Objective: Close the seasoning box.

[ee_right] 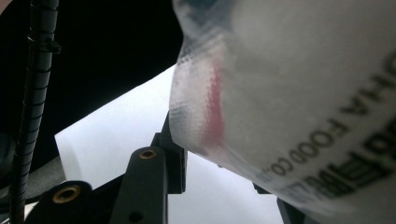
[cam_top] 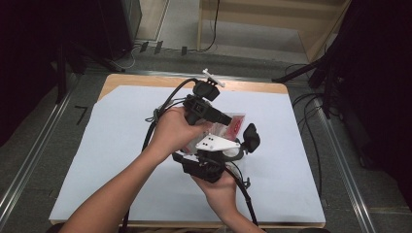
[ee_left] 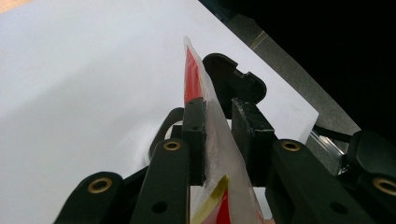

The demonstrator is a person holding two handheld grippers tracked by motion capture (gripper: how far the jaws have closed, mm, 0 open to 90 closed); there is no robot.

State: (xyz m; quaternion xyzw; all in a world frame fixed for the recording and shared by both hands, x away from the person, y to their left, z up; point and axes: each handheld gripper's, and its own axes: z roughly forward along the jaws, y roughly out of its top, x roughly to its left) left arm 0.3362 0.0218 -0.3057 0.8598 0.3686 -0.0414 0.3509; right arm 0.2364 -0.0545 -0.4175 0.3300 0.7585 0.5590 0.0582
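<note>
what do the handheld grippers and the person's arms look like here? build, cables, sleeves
Both grippers are black. The left gripper has two chunky jaws with flat rectangular pads and brass-coloured rivets. In the high view it carries a white bracket on top. The right gripper has a grey three-cornered plate with dark holes. Black cables, one ribbed, trail from them. Forearms are bare, no sleeves or gloves in view.

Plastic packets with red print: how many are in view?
1. The clear plastic packet with red print is held above the white sheet, between both hand-held grippers; others may be hidden.
</note>
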